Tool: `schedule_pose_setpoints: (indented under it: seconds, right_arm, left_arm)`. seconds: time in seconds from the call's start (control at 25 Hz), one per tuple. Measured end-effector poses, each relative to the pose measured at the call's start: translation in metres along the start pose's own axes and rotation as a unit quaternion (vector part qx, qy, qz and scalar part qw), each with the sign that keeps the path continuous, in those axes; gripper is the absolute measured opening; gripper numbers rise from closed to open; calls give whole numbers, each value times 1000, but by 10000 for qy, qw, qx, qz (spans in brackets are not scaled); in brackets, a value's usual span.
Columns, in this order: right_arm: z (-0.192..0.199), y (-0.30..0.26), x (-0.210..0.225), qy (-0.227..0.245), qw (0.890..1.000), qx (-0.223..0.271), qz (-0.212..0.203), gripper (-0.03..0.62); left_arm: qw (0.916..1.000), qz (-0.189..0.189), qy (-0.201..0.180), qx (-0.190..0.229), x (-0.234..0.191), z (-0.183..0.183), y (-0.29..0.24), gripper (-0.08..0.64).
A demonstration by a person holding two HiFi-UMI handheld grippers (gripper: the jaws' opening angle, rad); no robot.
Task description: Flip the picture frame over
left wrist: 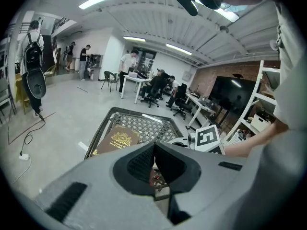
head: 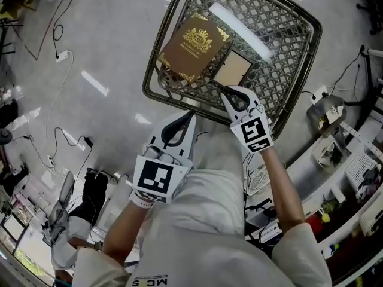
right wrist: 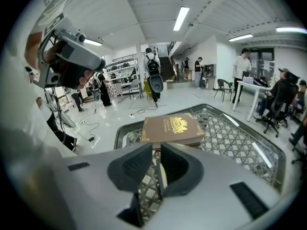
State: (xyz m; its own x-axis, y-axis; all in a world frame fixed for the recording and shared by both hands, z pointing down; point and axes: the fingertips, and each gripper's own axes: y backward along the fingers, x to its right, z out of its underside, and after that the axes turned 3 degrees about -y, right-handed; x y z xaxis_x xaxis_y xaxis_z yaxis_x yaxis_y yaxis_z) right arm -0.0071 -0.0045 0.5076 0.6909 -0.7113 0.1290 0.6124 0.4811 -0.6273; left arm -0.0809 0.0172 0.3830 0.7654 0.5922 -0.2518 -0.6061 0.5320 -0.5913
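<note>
Right gripper [head: 221, 87] out over the near edge of the lattice table [head: 275, 40], forearm stretched forward. Jaws drawn narrow, pinching the near corner of the picture frame [head: 232, 69], with a pale sliver of it between them in the right gripper view. Left gripper [head: 192, 113] drawn back short of the near edge, jaws pressed together on nothing.

Count: one picture frame by the near edge, just right of one brown book [head: 192, 46] toward the near-left corner. Two grippers.

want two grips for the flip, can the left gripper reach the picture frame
Probably, but tightly: left gripper sits shut off the table rim, right gripper holds the picture frame by its near corner, book flanks its left.
</note>
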Motion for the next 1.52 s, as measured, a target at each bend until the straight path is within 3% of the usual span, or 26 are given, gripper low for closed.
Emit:
schedule_pose_setpoints:
  seconds: [0.64, 1.08, 1.52]
  right_arm:
    - [72, -55, 10, 387, 9950, -911, -153, 74]
    - [95, -76, 9, 532, 9896, -1322, -221, 74]
    - [98, -79, 11, 787, 9884, -1301, -51, 55]
  left_arm:
    - [9998, 63, 143, -79, -6, 11, -15, 26]
    - [9997, 76, 209, -118, -5, 14, -10, 25]
    - [9997, 126, 129, -166, -4, 22, -11, 25]
